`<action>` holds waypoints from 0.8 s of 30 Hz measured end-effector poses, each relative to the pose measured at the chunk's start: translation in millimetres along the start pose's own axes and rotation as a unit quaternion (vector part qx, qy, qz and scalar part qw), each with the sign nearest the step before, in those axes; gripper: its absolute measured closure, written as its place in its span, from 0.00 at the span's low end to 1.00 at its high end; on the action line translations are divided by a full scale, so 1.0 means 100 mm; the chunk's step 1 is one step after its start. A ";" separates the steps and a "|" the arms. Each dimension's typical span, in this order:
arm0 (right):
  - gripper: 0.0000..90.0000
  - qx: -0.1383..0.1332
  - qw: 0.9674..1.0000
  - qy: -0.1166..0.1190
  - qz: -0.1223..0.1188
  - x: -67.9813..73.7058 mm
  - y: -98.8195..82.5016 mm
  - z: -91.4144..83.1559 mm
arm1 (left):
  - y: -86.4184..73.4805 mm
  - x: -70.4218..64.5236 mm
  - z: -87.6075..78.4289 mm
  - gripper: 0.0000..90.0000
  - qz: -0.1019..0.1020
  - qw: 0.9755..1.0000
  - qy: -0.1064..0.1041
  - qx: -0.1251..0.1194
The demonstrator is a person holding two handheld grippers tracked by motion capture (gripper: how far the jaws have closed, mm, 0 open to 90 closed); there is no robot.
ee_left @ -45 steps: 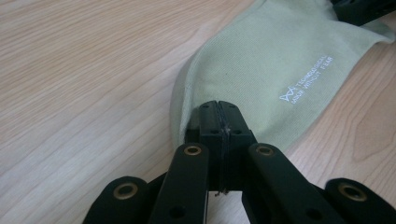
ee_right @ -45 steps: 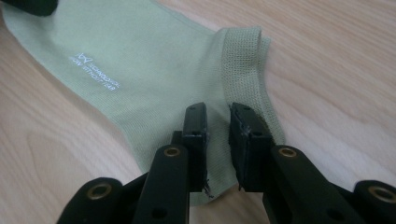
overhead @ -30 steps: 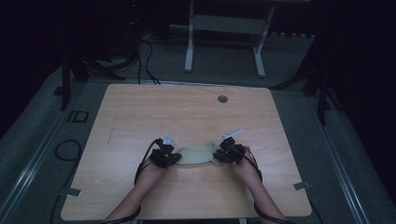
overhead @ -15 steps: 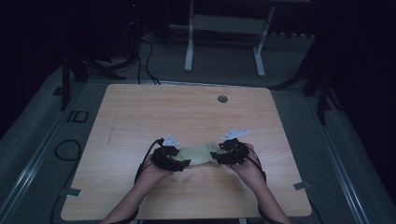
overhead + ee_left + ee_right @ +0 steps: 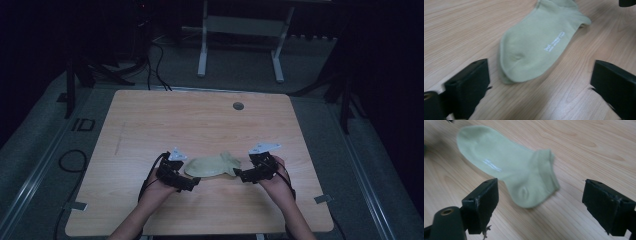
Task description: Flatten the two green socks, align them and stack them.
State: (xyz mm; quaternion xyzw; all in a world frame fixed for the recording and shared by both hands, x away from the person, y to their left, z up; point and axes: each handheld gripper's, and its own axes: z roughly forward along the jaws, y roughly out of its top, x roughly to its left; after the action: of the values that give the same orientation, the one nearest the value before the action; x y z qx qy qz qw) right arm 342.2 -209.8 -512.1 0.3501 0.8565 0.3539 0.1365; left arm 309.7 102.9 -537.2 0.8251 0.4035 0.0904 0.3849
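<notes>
With the pale green cotton ankle sock (image 5: 212,165) lying flat on the light wooden counter (image 5: 150,120), both the left gripper (image 5: 194,183) and right gripper (image 5: 239,174) are just opening, nothing between their fingers, the release seemingly finishing and withdrawal coming next.

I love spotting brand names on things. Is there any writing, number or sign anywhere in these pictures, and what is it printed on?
Small white print on the pale green sock: two short lines, too small and blurred to read.
"ID"-like dark marking on the grey floor left of the wooden table: it seems to read "ID", not certain.
No other text can be read.
</notes>
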 end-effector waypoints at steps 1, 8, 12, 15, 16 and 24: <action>0.15 -0.001 1.000 -0.003 0.000 -0.01 -0.02 -0.01 | -0.02 0.01 -0.02 0.02 -0.001 1.000 0.001 -0.002; 0.15 -0.006 1.000 -0.016 0.007 -0.12 -0.18 -0.12 | -0.22 0.06 -0.13 0.02 -0.010 1.000 0.013 -0.024; 0.15 -0.007 1.000 -0.024 0.012 -0.18 -0.29 -0.18 | -0.34 0.12 -0.23 0.02 -0.013 0.999 0.031 -0.034; 0.15 -0.005 0.999 -0.031 0.011 -0.21 -0.36 -0.21 | -0.39 0.14 -0.28 0.02 -0.012 0.999 0.036 -0.038; 0.15 -0.005 0.999 -0.034 0.012 -0.22 -0.39 -0.23 | -0.46 0.16 -0.32 0.02 -0.008 0.998 0.043 -0.035; 0.15 -0.015 0.998 -0.048 0.043 -0.35 -0.67 -0.39 | -0.71 0.22 -0.50 0.02 -0.016 0.997 0.059 -0.041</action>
State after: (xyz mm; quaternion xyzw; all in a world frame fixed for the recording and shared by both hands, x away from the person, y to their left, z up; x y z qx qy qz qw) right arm 314.3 -287.9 -531.8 0.4011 0.8279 0.3548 0.1669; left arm 258.6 173.8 -556.9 0.7954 0.4344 0.1487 0.3955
